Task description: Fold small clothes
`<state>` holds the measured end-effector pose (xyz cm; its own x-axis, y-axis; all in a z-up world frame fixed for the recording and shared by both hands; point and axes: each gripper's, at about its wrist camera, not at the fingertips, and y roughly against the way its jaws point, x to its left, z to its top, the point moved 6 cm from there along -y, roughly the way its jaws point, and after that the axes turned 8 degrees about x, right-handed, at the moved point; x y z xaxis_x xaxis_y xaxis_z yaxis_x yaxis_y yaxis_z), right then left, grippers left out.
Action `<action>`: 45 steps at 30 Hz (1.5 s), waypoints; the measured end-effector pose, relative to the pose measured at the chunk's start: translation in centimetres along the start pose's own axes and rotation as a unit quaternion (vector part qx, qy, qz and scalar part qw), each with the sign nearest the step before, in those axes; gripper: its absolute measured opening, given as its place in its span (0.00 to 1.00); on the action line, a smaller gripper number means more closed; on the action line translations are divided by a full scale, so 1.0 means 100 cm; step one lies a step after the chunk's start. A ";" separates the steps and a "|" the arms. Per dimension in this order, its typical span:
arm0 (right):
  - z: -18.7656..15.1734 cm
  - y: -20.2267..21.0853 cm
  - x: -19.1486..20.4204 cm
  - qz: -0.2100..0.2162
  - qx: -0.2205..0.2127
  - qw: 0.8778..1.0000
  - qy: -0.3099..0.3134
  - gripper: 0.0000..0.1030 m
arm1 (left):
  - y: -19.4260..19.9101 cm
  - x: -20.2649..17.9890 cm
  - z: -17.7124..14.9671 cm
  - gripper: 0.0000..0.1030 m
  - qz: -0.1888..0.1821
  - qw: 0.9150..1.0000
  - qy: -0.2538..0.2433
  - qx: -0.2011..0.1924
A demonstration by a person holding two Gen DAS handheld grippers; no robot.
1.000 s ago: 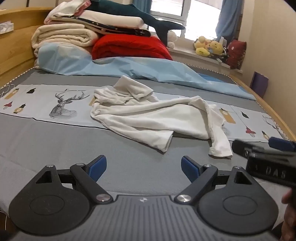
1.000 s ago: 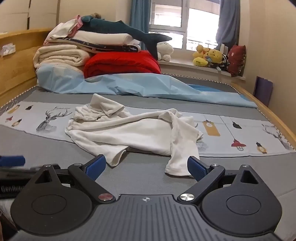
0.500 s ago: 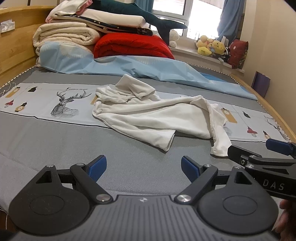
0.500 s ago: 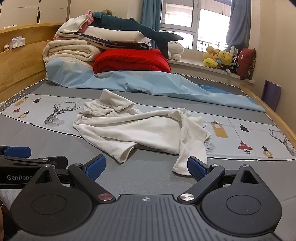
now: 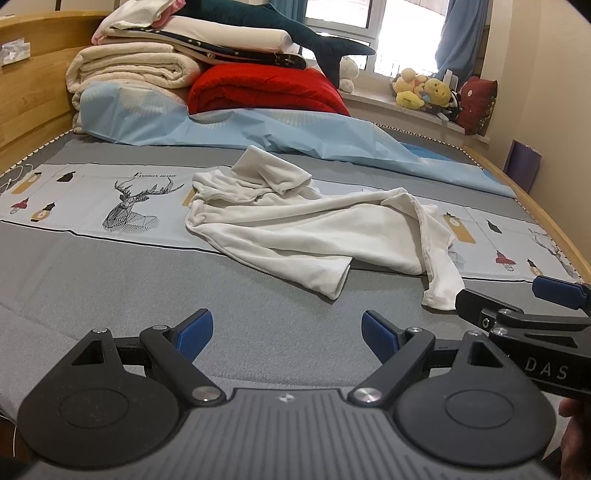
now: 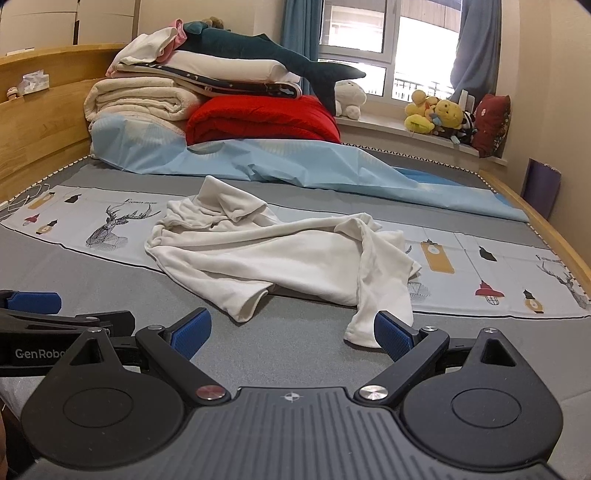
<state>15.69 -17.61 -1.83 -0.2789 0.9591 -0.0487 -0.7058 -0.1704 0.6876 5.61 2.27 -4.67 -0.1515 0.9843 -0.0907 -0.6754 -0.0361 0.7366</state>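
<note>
White garment [image 5: 314,229] lies crumpled and unfolded mid-bed [image 5: 110,280], one sleeve end just beside the right gripper [image 6: 291,328]. Left gripper [image 5: 286,330] and right gripper both spread wide, holding nothing.

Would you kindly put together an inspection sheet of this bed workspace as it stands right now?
Surface: grey bed cover with a pale printed band across it, deer print at left.
Job's things: one white garment, crumpled and unfolded, a sleeve end lying near the right gripper.
Clutter: stacked folded blankets, red quilt, shark plush on top, light blue sheet behind the garment.
Grippers: left gripper open, holding nothing; right gripper open, holding nothing.
Cables: a thin white cord at the bed's far left edge.
Surroundings: wooden headboard, window, soft toys on the sill.
</note>
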 end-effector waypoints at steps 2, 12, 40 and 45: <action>0.000 0.000 0.000 0.000 0.000 1.000 0.000 0.92 | 0.000 0.000 0.001 0.88 0.000 1.000 0.000 0.000; 0.001 0.000 0.000 0.000 0.000 1.000 0.000 0.92 | 0.001 0.000 0.001 0.88 0.000 1.000 0.000 0.001; 0.010 0.009 -0.032 0.011 -0.036 0.997 -0.070 0.53 | 0.005 0.009 0.013 0.80 -0.012 0.999 -0.028 -0.011; 0.017 -0.004 -0.068 0.019 -0.030 0.991 -0.126 0.39 | -0.021 -0.003 0.034 0.49 -0.028 0.993 -0.113 0.013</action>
<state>19.00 -23.65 -0.55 -0.1390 0.9766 0.1640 -0.7380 -0.2126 0.6405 9.54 2.67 -3.92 0.0537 0.9984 0.0179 -0.6591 0.0220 0.7518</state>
